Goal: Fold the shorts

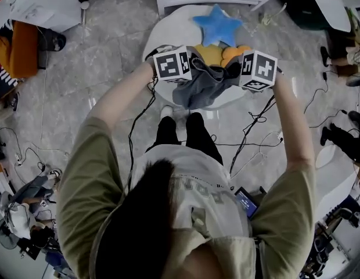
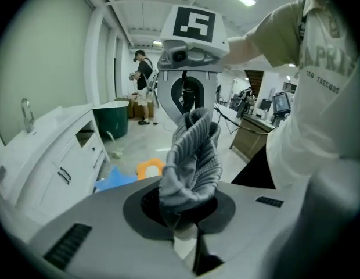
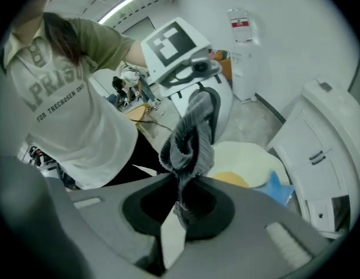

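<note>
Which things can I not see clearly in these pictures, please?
- Shorts: bunched between both grippers in every view, so any fold cannot be told.
- Left gripper and right gripper: pad tips covered by the cloth they clamp.
- Orange toy: head view, half hidden behind the shorts.
- Round table: head view, near rim hidden by the shorts.

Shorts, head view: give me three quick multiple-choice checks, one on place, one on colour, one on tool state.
1. Where are the shorts relative to the round white table? A lying flat on it; B on the floor under it; C held up in both tools.
2. What colour is the star toy? A blue; B red; C green.
3. The left tool is: A open, empty; B shut on the shorts; C shut on the star toy.
Answers: C, the fabric hangs bunched between the left tool and the right tool; A, the head view shows it blue; B, its jaws pinch the grey fabric.
</note>
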`<move>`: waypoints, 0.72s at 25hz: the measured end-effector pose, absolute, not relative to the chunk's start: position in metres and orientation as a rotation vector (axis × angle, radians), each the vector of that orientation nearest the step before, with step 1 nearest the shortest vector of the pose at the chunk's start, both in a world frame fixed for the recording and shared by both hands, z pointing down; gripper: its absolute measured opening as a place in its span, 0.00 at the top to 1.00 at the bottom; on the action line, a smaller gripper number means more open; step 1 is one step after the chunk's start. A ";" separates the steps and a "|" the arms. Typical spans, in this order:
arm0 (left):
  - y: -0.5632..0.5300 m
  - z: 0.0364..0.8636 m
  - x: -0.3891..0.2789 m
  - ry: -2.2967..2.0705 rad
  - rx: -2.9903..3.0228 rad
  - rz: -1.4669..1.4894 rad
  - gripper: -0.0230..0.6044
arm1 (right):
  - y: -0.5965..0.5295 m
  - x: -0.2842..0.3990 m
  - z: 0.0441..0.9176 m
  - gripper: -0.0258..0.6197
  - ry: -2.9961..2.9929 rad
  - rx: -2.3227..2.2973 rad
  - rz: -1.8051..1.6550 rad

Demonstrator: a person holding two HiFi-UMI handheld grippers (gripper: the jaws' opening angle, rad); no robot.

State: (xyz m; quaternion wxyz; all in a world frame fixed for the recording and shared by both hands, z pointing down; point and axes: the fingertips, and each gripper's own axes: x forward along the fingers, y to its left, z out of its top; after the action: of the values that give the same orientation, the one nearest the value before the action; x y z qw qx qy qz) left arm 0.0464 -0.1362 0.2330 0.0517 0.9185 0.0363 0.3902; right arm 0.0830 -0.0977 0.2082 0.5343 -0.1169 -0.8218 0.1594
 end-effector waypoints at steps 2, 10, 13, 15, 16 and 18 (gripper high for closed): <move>-0.163 0.241 0.057 -0.012 2.782 1.263 0.90 | -0.131 0.102 0.226 0.92 -1.990 -0.186 0.376; -0.295 0.234 0.067 -0.518 2.775 1.363 0.91 | -0.273 0.128 0.232 0.92 -2.148 0.053 0.129; -0.310 0.246 0.066 -0.631 2.782 1.421 0.91 | -0.292 0.126 0.242 0.92 -2.167 0.110 0.020; -0.303 0.272 0.066 -0.673 2.769 1.456 0.91 | -0.290 0.127 0.267 0.92 -2.157 0.146 -0.040; -0.295 0.290 0.067 -0.692 2.756 1.457 0.91 | -0.285 0.128 0.286 0.92 -2.151 0.165 -0.057; -0.269 0.337 0.066 -0.723 2.718 1.457 0.91 | -0.265 0.131 0.335 0.92 -2.134 0.202 -0.083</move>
State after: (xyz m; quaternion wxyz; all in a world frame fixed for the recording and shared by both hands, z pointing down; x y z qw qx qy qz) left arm 0.0660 -0.2693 0.3372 -0.0130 0.8580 -0.2282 0.4600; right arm 0.1308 -0.2652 0.3352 0.4778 0.0829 -0.8739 -0.0341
